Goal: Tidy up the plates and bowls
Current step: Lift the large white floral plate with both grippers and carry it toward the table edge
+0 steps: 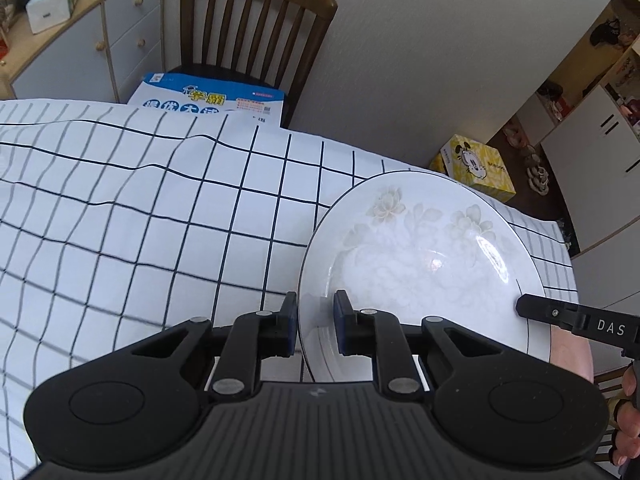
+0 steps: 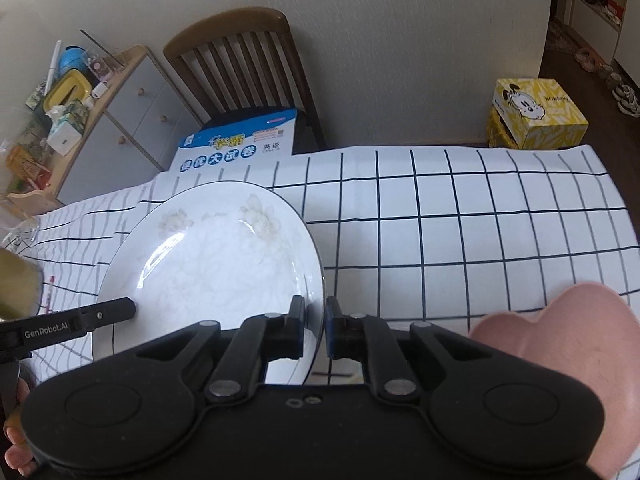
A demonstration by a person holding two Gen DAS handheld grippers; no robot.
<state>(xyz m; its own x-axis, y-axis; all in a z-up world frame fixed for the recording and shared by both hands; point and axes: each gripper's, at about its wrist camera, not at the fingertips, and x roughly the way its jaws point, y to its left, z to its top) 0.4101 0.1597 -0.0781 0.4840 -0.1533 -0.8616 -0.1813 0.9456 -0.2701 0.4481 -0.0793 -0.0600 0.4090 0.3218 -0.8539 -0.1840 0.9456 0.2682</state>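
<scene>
- L gripper [image 1: 316, 326]: jaws clamped on near-left rim of white floral plate [image 1: 420, 264]; one pad under rim, other over it.
- R gripper [image 2: 315, 330]: jaws clamped on opposite rim of same plate [image 2: 216, 264]; rim ran between the blue pads.
- Plate: held by both grippers at once, above checked tablecloth [image 1: 160, 220], tilted w/ far edge higher. Thin dark line around rim, faint flower print on inner face.
- In L view, R gripper finger [image 1: 536, 308] crossed plate's right edge; in R view, L gripper finger [image 2: 116, 309] crossed plate's left edge.
- Pink bowl [image 2: 568, 360]: lower right of R view, just beside R gripper body; whether it touched the cloth could not be told.
- Cloth: white w/ dark grid, wrinkled on L side.
- Wooden chair [image 1: 256, 28]: behind table, by wall; blue-and-white booklet [image 1: 212, 100] on its seat.
- Yellow cartoon box [image 2: 536, 114]: on floor past table's far edge.
- Grey cabinet [image 1: 100, 40]: left of chair, w/ tissue box [image 1: 52, 4] on top.
- Person's fingers [image 1: 628, 420]: visible at right edge of L view.
</scene>
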